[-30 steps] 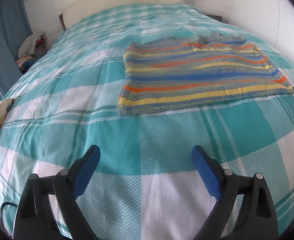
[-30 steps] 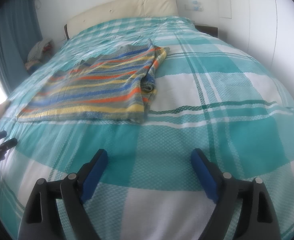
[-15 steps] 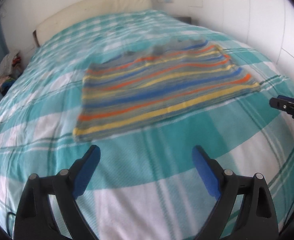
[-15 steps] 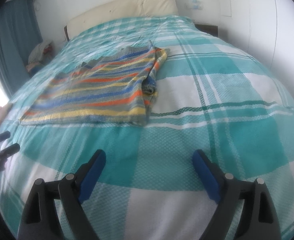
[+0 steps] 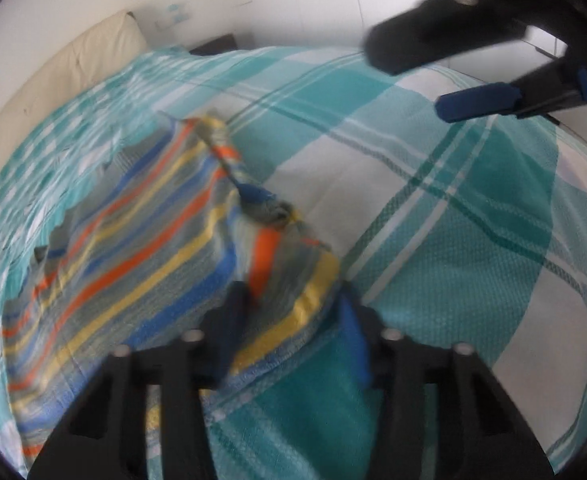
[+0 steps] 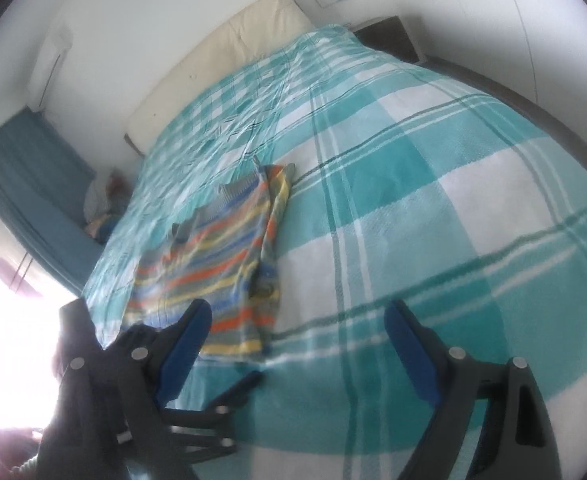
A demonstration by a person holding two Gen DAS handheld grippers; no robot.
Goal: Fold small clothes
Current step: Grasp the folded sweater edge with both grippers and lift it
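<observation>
A striped garment (image 5: pixel 133 272) in orange, yellow, blue and grey lies folded on the teal-and-white checked bed cover (image 5: pixel 453 240). My left gripper (image 5: pixel 289 312) is at its near right corner, jaws closing, with the bunched corner filling the gap between the blue pads. The picture is blurred there. My right gripper (image 6: pixel 297 316) stands open over bare cover, just right of the garment (image 6: pixel 213 264), nothing between its fingers. In the left wrist view the right gripper (image 5: pixel 407 78) hovers at the upper right. The left gripper's fingers (image 6: pixel 229 394) show dark at the lower left of the right wrist view.
A cream headboard (image 6: pixel 233 52) closes the far end of the bed. A dark nightstand (image 6: pixel 389 36) stands by the far right corner. A pile of clothes (image 6: pixel 101 204) and a blue curtain (image 6: pixel 25 176) are off the bed's left side. White walls surround the bed.
My left gripper swept across to the garment's right corner and its jaws closed in on the fabric, which bunched up. The right gripper rolled and rose a little, staying open.
</observation>
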